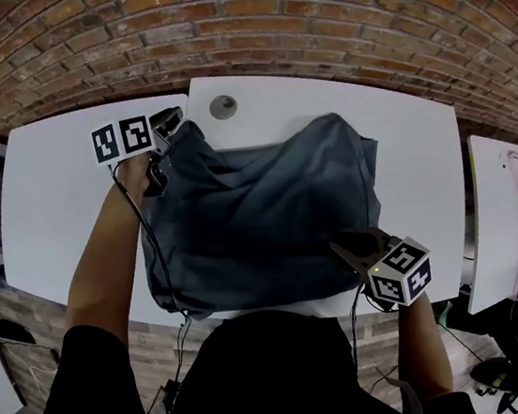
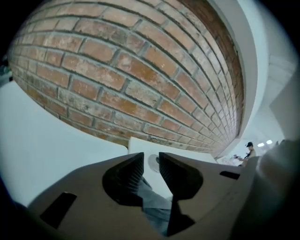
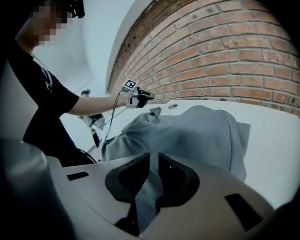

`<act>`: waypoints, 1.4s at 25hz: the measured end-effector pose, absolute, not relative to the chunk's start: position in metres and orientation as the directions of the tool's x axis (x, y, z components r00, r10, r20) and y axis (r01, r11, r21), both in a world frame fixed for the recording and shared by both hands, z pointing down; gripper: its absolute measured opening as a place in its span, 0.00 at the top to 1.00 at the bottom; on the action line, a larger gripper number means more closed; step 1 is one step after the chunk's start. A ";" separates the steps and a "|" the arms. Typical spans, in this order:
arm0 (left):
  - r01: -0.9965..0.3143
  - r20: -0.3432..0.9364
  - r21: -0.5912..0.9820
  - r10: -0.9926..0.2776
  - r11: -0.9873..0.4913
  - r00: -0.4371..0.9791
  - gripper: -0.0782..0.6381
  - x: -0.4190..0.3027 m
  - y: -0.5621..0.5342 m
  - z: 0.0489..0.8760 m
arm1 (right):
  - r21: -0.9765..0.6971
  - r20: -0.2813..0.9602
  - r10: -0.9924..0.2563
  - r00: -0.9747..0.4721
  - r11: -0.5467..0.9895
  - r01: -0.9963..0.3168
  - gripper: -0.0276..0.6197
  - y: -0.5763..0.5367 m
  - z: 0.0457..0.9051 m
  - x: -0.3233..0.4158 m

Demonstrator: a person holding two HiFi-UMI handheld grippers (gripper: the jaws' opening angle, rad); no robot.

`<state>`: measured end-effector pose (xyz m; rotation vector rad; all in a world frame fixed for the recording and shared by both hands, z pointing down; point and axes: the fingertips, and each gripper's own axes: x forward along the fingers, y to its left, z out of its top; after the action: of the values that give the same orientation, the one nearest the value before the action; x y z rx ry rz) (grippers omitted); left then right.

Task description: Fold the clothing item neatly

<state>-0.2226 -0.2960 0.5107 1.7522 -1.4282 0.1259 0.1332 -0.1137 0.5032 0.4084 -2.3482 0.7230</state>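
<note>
Closest to the camera, the person's dark-clad torso fills the bottom of the head view, both arms reaching out. The right gripper (image 1: 343,246) is low at the near right edge of the grey-blue garment (image 1: 258,211). In its own view the jaws stand narrow, with a strip of the cloth pinched between them, so that's a firm hold. The garment lies bunched across the white table (image 1: 292,97), its near hem spilling over the front edge and its body humped up in soft folds.

On the other side, the left gripper (image 1: 167,125) is up at the garment's far left corner. Its jaws are nearly together too, with grey fabric caught down between the ribbed pads, and the corner is lifted off the surface. Just beyond that corner sits a round grey cable port (image 1: 223,107) in the tabletop. A second white table (image 1: 47,202) stands just beside it on the left, and behind it all runs the red brick wall (image 1: 266,13).
</note>
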 end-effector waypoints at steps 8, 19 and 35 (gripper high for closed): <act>-0.934 0.754 0.312 -0.553 -0.172 0.354 0.59 -0.253 -0.218 0.535 | -0.426 0.643 -0.084 -0.762 0.787 -0.446 0.87 -0.117 0.510 0.130; -0.966 0.880 0.233 -0.398 -0.115 0.260 0.85 -0.253 -0.190 0.591 | -0.433 0.652 -0.066 -0.756 0.785 -0.442 0.87 -0.103 0.514 0.121; -0.967 0.835 0.213 -0.539 0.142 0.105 0.72 -0.337 -0.122 0.578 | -0.412 0.709 -0.079 -0.701 0.760 -0.503 0.87 -0.096 0.544 0.131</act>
<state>-0.3372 -0.1219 0.5779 1.5120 -1.5499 0.6191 0.1309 -0.0956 0.5437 0.4330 -2.2567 0.7868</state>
